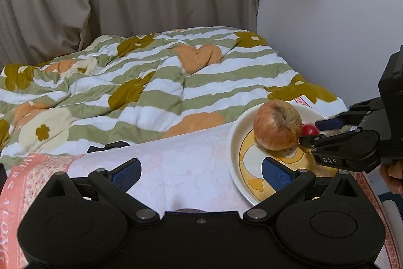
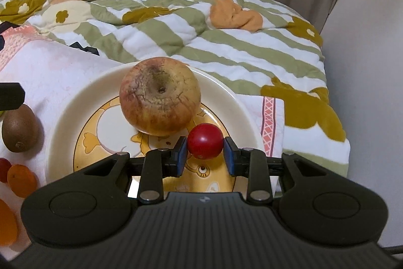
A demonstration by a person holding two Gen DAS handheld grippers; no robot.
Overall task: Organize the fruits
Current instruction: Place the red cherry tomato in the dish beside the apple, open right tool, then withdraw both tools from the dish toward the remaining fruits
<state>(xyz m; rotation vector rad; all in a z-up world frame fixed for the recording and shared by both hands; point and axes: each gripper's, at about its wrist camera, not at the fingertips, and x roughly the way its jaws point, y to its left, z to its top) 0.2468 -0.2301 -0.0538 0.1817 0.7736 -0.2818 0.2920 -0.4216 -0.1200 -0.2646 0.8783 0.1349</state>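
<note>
A wrinkled yellow-red apple (image 2: 160, 96) sits on a cream plate (image 2: 75, 105) with a yellow duck pattern. It also shows in the left wrist view (image 1: 277, 125) on the plate (image 1: 235, 143). My right gripper (image 2: 205, 153) is shut on a small red cherry tomato (image 2: 205, 141) just above the plate, beside the apple; it shows in the left wrist view (image 1: 308, 129) with the tomato (image 1: 309, 129). My left gripper (image 1: 201, 172) is open and empty over the pink-white cloth, left of the plate.
A kiwi (image 2: 20, 131), a small orange fruit (image 2: 22, 179), a dark red fruit (image 2: 4, 169) and another orange fruit (image 2: 6, 225) lie on the cloth (image 2: 50, 62) left of the plate. A striped flowered quilt (image 1: 126, 82) lies behind. Curtain and wall stand beyond.
</note>
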